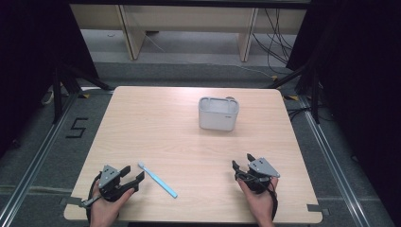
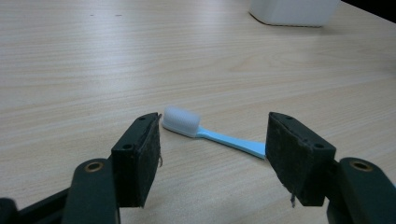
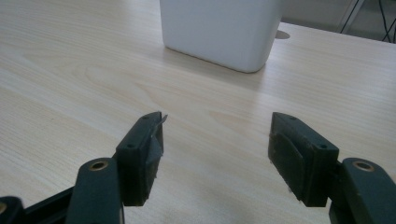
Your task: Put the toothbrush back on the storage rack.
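Observation:
A light-blue toothbrush (image 1: 157, 179) with a white head lies flat near the table's front left; in the left gripper view the toothbrush (image 2: 210, 133) runs across just beyond the jaws, its head toward the left one. My left gripper (image 1: 133, 174) rests on the table beside it, open and holding nothing. A white rectangular cup (image 1: 218, 113) stands upright at the table's centre right. My right gripper (image 1: 241, 161) sits open at the front right, pointed at the cup (image 3: 219, 30), with bare table between its jaws.
The wooden table (image 1: 156, 123) has rounded corners and black tape tabs at its front edge. Beyond its far edge are wooden furniture legs (image 1: 135, 33) and cables on the floor. Dark curtains flank both sides.

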